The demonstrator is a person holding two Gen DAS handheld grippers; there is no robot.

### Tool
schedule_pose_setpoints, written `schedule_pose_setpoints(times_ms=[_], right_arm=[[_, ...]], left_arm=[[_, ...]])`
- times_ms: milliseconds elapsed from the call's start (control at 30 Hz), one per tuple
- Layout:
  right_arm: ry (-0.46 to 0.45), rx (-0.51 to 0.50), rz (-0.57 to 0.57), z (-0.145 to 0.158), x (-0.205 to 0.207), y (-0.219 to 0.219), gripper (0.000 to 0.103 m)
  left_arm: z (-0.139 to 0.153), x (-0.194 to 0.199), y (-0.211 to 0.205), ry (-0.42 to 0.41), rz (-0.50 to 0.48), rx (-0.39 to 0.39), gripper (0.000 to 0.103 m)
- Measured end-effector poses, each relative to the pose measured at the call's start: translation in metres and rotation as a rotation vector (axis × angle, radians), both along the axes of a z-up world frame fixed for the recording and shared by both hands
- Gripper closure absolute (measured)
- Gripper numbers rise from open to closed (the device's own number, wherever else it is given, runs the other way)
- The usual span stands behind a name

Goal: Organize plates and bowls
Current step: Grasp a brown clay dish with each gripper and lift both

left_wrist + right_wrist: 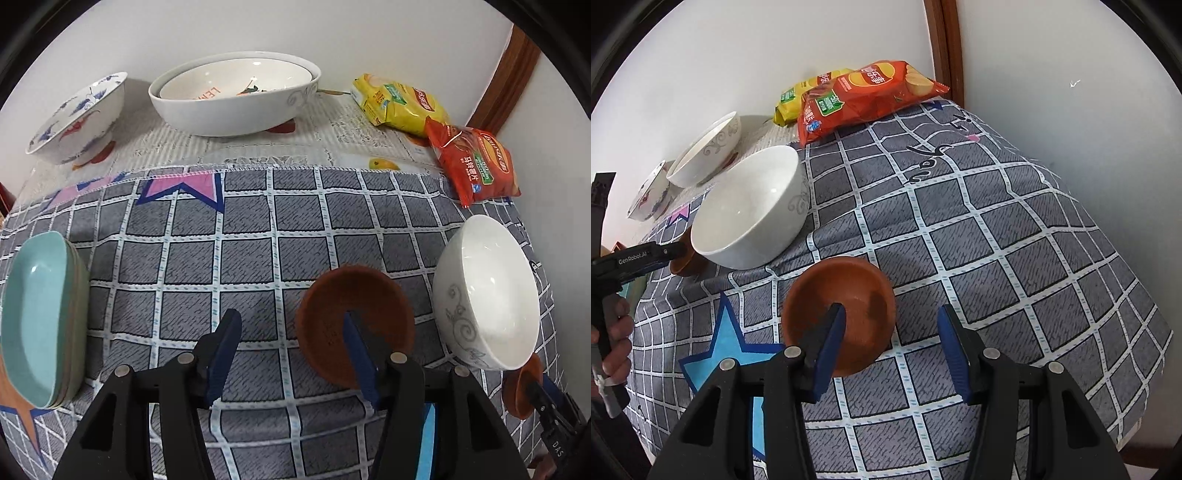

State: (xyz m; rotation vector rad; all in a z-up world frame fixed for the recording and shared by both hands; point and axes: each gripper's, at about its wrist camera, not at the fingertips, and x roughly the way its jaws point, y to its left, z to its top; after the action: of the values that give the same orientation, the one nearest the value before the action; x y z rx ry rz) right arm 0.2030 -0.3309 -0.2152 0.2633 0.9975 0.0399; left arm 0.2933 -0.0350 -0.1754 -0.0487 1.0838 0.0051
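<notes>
My left gripper is open; its right finger reaches into a small brown bowl on the checked cloth, the left finger outside it. My right gripper is open; its left finger sits inside a second small brown bowl, also seen in the left wrist view. A white bowl with grey scrollwork stands between the two brown bowls and shows in the right wrist view. A stack of teal plates lies at the left. Two large nested white bowls and a blue-patterned bowl stand at the back.
A yellow chip bag and a red chip bag lie at the back right by the wall. The checked cloth drops off at the right edge. The hand holding the left gripper shows at the left of the right wrist view.
</notes>
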Motion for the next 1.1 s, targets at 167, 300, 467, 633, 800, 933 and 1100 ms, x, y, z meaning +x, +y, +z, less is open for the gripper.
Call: schedule_pose_setpoints(times_ms=[167,300,467,633,800,933,1100], right_arm=[[0.009,-0.002,-0.019,-0.004,0.004,-0.001,0.058],[0.017,0.004,-0.022,-0.007,0.006,-0.001,0.066],[0.017,-0.001,-0.022,-0.010,0.010,0.002,0.072],[0.017,0.003,-0.022,-0.011,0.012,0.002,0.083],[0.012,0.001,-0.011,-0.012,0.013,0.005,0.090],[0.002,-0.001,-0.010,-0.010,0.013,0.006,0.092],[-0.018,-0.022,-0.003,-0.004,0.008,0.011,0.094]], left_arm=[[-0.005,0.006,0.001,0.005,-0.009,0.016,0.050],[-0.008,0.009,0.002,0.004,-0.013,0.007,0.050],[-0.010,0.011,0.003,0.011,-0.021,-0.005,0.061],[-0.014,0.011,0.001,0.013,-0.035,-0.008,0.070],[-0.014,0.012,-0.002,0.016,-0.050,-0.033,0.084],[-0.013,0.012,-0.007,0.010,-0.055,-0.024,0.088],[-0.007,0.006,-0.006,-0.008,-0.060,-0.033,0.094]])
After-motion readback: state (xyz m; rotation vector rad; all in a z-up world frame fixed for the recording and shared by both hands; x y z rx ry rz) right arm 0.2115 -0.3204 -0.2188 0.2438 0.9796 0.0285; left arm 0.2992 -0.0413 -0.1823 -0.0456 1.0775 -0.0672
